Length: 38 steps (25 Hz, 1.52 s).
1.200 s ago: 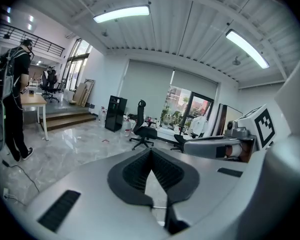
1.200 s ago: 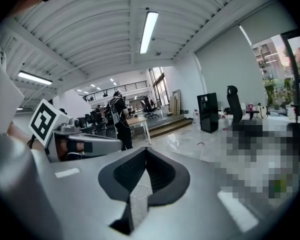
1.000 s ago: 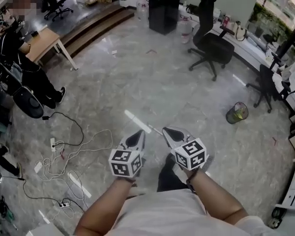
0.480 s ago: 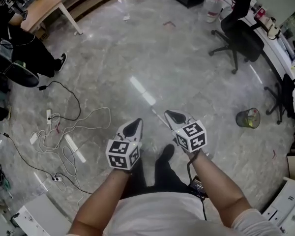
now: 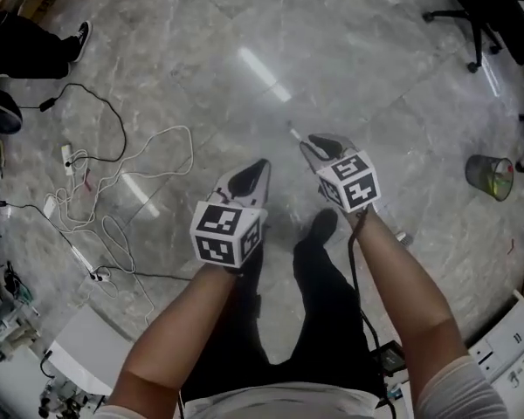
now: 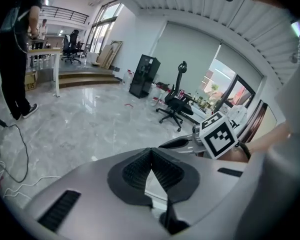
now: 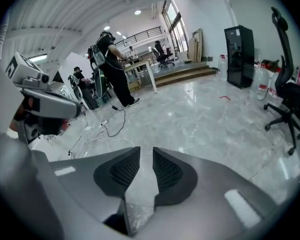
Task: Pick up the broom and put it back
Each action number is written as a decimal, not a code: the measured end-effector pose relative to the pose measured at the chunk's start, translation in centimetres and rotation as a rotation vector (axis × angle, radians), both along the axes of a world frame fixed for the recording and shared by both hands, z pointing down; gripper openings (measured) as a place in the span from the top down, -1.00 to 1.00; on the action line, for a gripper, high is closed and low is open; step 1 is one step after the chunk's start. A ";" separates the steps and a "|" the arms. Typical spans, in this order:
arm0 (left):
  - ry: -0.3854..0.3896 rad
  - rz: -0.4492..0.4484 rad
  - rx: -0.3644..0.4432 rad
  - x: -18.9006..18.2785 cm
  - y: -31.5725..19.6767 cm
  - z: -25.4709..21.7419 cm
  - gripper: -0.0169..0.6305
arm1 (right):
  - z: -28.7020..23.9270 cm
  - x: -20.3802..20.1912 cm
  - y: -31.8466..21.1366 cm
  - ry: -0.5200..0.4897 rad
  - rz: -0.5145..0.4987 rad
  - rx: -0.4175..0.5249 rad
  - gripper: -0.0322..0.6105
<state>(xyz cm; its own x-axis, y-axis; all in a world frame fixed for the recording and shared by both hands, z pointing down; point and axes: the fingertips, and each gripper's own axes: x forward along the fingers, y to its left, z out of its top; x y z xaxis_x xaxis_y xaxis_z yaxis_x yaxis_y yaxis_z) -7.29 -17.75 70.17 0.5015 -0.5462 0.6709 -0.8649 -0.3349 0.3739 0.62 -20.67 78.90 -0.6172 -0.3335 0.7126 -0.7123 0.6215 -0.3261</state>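
Reaching, nothing picked yet. Holding left gripper closed, empty; right gripper parted, jaws just been opening, nothing between. Reading thin pale rod on floor just past right tip as broom handle, head unseen. Next: lower right, straddle rod, clamp

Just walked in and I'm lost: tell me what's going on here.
A person stands on a marble floor with a gripper in each hand, both aimed down. The left gripper is shut and empty. On the right gripper the jaws have just been opening, nothing between them. I can't make out a broom; cables lie at the left.
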 end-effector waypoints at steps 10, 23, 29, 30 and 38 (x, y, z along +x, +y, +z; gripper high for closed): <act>-0.021 -0.019 -0.060 -0.9 -2.5 25.3 0.93 | 33.2 -1.7 -1.5 0.140 -0.079 -0.117 0.58; 0.000 -0.023 -0.047 -2.8 -8.2 41.3 0.93 | 55.4 -2.4 -2.6 0.368 -0.158 -0.169 0.51; -0.005 -0.040 -0.042 -4.4 -8.7 42.3 0.93 | 58.8 -1.8 -2.9 0.417 -0.127 -0.179 0.52; -0.007 -0.040 -0.039 -4.5 -8.7 42.4 0.93 | 58.9 -1.7 -3.0 0.417 -0.123 -0.169 0.56; -0.015 -0.039 -0.013 -4.7 -9.6 39.9 0.93 | 55.3 -1.5 -3.7 0.376 -0.117 -0.107 0.63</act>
